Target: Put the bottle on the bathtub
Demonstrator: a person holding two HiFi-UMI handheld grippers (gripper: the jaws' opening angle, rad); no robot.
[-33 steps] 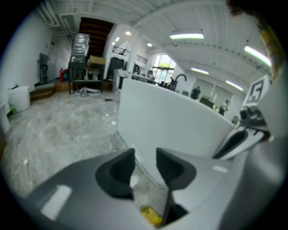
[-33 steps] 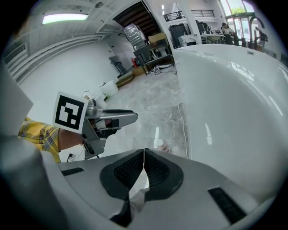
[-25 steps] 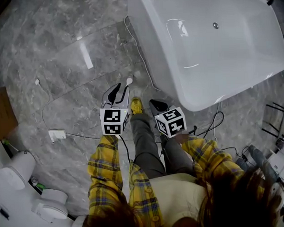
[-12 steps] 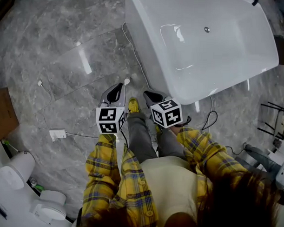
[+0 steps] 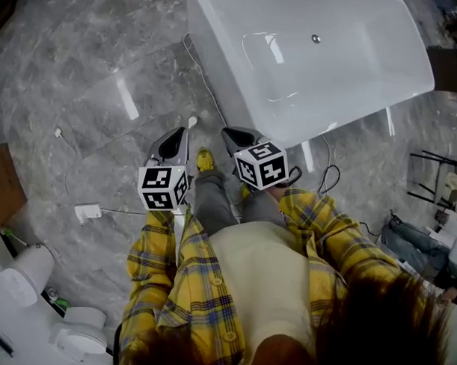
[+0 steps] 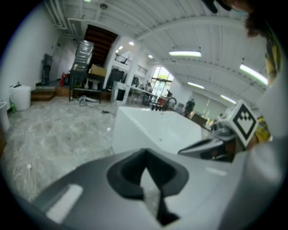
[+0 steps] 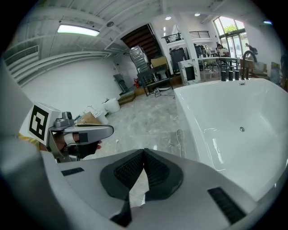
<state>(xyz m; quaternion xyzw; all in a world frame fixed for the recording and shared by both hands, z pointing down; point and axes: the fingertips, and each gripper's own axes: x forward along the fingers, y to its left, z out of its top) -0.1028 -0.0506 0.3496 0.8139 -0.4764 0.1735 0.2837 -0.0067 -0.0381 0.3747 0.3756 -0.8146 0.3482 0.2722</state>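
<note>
- Progress on the task looks nil: no bottle shows in any view, neither on the bathtub [image 5: 346,110] nor on the floor around the person, so where it stands cannot be told.
- The left hand-held gripper [image 5: 176,142] has just been closing its jaws; they now meet with nothing between them.
- The right hand-held gripper [image 5: 234,137] is likewise pressed together and empty, its ribbed pads touching.
- Both are held in front of the person's waist, side by side and pointing down and forward towards the near end of the tub.
- Everything appears to be left to do: find the bottle, take hold of it, carry it over and set it on the tub's rim.
- The tub is white and glossy, empty inside, with a small drain [image 5: 315,39] in its bottom and dark fittings at the far end.
- It stands on a grey marble floor [image 5: 75,71] that shines under the lights.
- A white cable [image 5: 206,81] runs along the tub's side, and a white plug block [image 5: 87,213] lies well to the left.
- The room is a large open hall with strip lights on the ceiling, shelving and a staircase in the distance.
</note>
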